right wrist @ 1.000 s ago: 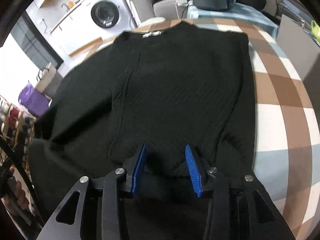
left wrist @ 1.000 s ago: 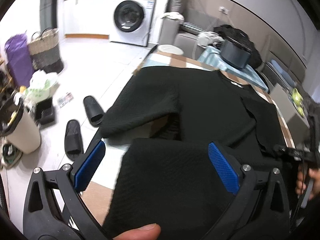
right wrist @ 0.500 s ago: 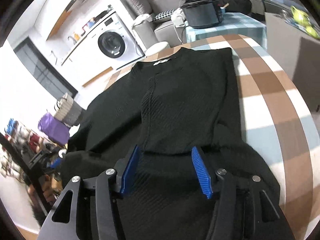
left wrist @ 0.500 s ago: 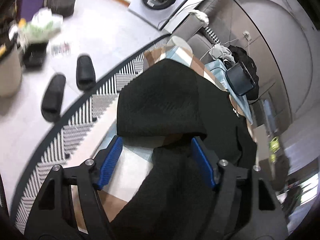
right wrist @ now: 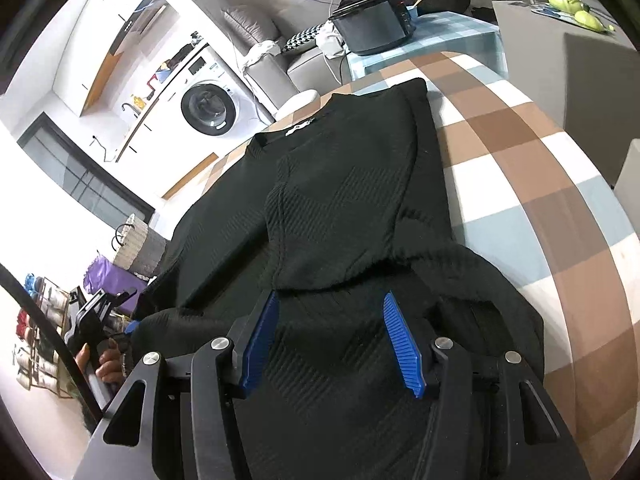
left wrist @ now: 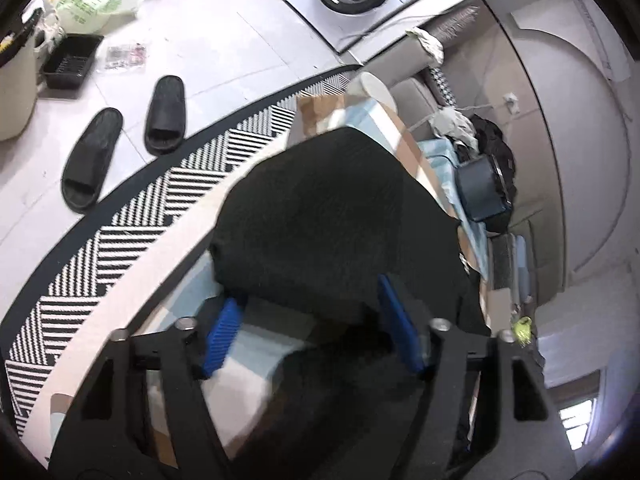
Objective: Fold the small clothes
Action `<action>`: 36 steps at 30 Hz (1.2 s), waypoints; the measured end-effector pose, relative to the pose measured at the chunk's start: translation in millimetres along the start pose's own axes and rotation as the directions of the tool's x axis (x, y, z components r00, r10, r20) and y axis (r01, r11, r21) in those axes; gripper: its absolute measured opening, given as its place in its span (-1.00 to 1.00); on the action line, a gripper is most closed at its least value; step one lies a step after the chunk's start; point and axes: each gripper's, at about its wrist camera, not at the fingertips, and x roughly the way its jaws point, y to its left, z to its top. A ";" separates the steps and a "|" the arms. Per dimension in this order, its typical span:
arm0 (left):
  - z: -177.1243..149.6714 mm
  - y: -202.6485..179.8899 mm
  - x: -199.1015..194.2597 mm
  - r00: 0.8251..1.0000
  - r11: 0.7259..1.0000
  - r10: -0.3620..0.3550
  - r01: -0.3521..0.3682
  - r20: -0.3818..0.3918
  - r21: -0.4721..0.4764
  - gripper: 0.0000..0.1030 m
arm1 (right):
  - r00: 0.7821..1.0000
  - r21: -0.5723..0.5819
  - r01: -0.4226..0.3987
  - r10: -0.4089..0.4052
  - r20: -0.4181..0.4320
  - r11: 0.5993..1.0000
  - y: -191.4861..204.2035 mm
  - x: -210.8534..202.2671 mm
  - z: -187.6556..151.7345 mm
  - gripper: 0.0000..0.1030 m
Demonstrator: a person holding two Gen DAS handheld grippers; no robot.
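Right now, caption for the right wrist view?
Open right tongs over a black sweater spread on a checked tablecloth.

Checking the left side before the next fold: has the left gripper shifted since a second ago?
Yes. The left gripper has swung toward the table's edge, over the sweater's sleeve; the slippers now lie higher in view. Its jaws have been closing.

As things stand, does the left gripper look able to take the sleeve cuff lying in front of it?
Probably yes. The left gripper, jaws just narrowing, already straddles the cuff end of the black sweater's left sleeve on the checked tablecloth; nothing lies between, though blur hides any contact.
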 end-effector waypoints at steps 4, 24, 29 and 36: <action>9.8 -5.6 10.4 0.996 0.997 0.076 -0.077 0.045 0.013 -0.92 | 1.000 0.015 0.005 -0.005 0.004 1.000 -4.2 0.2 -2.6 0.09; -129.2 -241.7 35.4 0.975 0.618 -0.157 0.222 -0.158 0.754 0.24 | 0.999 0.060 0.053 -0.054 0.007 0.997 -25.6 -9.9 -11.0 0.09; -116.7 -209.3 37.3 0.988 0.708 -0.104 0.157 -0.118 0.688 0.24 | 0.999 0.061 0.052 -0.052 0.005 0.997 -27.6 -8.3 -11.1 0.09; -90.2 -169.6 37.3 0.995 0.767 -0.076 0.097 -0.060 0.634 0.25 | 0.998 0.048 0.057 -0.057 0.003 0.997 -26.1 -7.5 -11.2 0.11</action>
